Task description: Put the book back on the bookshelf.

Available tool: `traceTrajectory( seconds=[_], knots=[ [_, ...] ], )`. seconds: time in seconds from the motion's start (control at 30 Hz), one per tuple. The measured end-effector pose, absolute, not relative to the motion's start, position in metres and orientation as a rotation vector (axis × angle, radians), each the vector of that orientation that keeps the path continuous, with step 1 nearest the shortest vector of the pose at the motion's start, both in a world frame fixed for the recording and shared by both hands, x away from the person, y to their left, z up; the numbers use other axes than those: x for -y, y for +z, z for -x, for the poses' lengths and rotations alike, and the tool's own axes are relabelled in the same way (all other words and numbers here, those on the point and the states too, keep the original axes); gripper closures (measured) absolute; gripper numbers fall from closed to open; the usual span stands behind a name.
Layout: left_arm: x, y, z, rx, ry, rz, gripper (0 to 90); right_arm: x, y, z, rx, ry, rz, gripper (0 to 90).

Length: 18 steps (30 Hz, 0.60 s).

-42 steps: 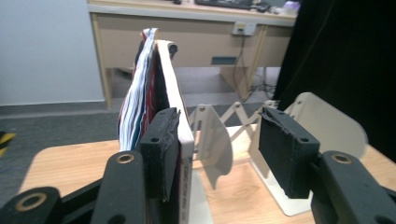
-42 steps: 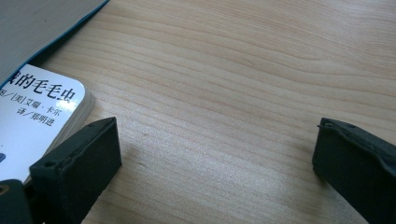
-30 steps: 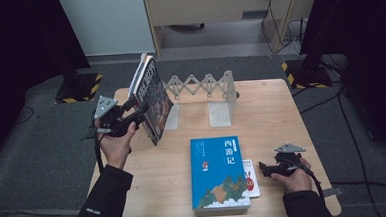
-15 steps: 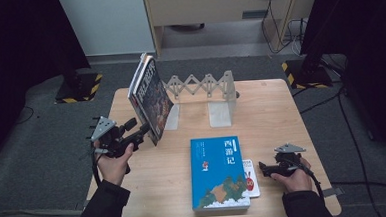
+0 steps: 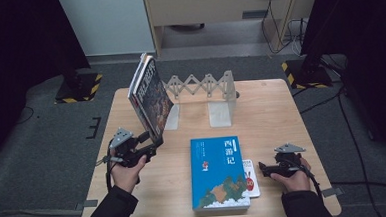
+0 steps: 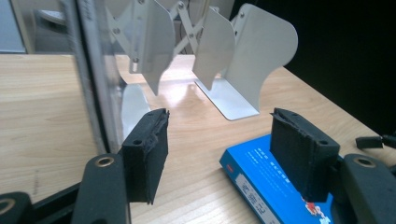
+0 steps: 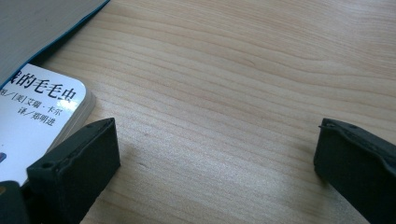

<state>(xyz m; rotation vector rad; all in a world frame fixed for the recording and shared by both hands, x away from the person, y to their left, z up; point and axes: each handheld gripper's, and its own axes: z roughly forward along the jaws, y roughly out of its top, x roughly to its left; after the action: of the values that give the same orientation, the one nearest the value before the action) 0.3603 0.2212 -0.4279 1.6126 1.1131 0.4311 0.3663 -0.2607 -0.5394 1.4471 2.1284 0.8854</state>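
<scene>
From the high view, the dark book (image 5: pixel 149 98) stood tilted at the left end of the metal rack (image 5: pixel 204 95), leaning against its first divider so that it needed no hand to hold it. The left gripper (image 5: pixel 150 143) sat just beside the book's lower edge, jaws apart and holding nothing. The blue book (image 5: pixel 219 173) lay flat on the counter (image 5: pixel 281 114), over a small white book (image 5: pixel 251 178), likely waiting its turn for the rack. The right gripper (image 5: pixel 262 170) rested near them.

In the left gripper view, the jaws of the left gripper (image 6: pixel 219 154) stood wide, the dark book's edge (image 6: pixel 91 70) just left of them and the rack's dividers (image 6: pixel 261 56) beyond.

In the right gripper view, the right gripper (image 7: pixel 215 158) gaped over bare wood, the white book (image 7: pixel 37 116) at its left jaw.
</scene>
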Motion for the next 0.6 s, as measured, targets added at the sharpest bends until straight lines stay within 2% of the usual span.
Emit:
traceTrajectory(
  seconds=[0.6],
  knots=[
    [-0.178,-0.465,-0.358,-1.079,0.341,-1.802,30.6,0.261,-0.539,-0.366,-2.132,0.883,-1.441,0.6]
  ],
)
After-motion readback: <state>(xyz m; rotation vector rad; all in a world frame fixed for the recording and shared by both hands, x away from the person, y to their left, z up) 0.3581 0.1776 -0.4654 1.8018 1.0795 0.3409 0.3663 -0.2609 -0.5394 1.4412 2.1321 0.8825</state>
